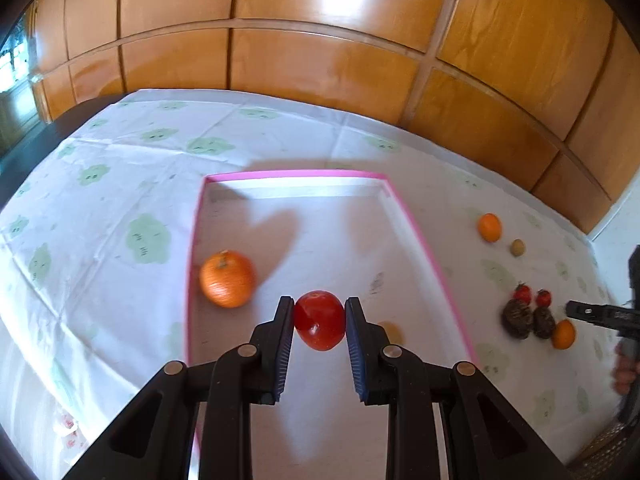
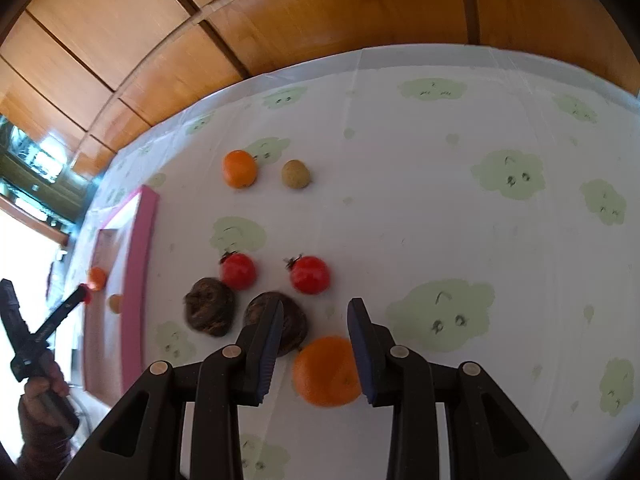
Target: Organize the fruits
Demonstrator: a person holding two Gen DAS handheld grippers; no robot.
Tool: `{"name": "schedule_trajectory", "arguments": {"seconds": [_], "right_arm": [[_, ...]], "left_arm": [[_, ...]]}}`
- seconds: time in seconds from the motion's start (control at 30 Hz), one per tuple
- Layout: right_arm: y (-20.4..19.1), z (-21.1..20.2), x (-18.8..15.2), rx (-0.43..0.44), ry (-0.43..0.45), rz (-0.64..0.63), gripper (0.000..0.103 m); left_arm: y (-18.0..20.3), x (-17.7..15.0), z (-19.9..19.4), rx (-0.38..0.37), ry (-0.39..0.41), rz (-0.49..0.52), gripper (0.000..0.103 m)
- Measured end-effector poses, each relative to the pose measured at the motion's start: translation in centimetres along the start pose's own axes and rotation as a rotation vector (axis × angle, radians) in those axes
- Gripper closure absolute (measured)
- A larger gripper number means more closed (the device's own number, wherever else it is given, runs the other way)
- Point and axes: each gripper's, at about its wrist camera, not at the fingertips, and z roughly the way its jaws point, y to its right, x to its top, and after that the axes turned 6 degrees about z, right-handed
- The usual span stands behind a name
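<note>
My left gripper is shut on a red tomato and holds it over the pink-rimmed white tray. An orange lies in the tray at its left wall, and a small tan fruit lies behind the right finger. My right gripper is open above the tablecloth, with an orange between its fingers near their base. Ahead of it lie two dark brown fruits, two red tomatoes, another orange and a small tan fruit.
The table wears a white cloth with green cloud prints. Wooden panelled cabinets stand right behind the table. The tray also shows at the left of the right wrist view, with the left gripper over it.
</note>
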Motion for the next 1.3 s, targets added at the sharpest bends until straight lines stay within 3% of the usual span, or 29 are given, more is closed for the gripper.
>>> {"name": "schedule_trajectory", "arguments": {"seconds": [0.1, 0.2, 0.33, 0.47, 0.6, 0.77, 1.0, 1.3], "right_arm": [[-0.5, -0.5, -0.5, 0.002, -0.014, -0.029, 0.069], [-1.1, -0.3, -1.2, -0.058, -0.026, -0.089, 0.057], [-1.3, -0.1, -1.6, -0.087, -0.032, -0.121, 0.052], [-2.8, -0.6, -2.0, -0.151, 0.033, -0.211, 0.052], [-5.5, 0.1, -2.9, -0.138, 0.008, -0.346, 0.052], [-7.2, 3.0, -3.0, -0.255, -0.040, -0.447, 0.052], [-7.0, 3.9, -2.4, -0.302, -0.040, -0.442, 0.054], [-7.4, 4.3, -3.1, -0.342, -0.021, -0.487, 0.055]], "left_arm": [[-0.8, -0.7, 0.1, 0.005, -0.005, -0.002, 0.077], [-1.1, -1.2, 0.2, 0.011, -0.010, -0.003, 0.077], [-1.2, -1.6, 0.1, 0.014, -0.011, -0.013, 0.077], [-0.6, -1.7, -0.3, 0.019, -0.001, 0.009, 0.077], [-0.3, -1.9, -0.1, 0.016, -0.004, 0.018, 0.077], [0.0, -1.9, -0.4, 0.022, 0.008, 0.044, 0.077], [-0.5, -1.6, -0.5, 0.032, 0.016, 0.049, 0.077], [-1.5, -1.7, -1.0, 0.128, 0.035, -0.003, 0.070]]}}
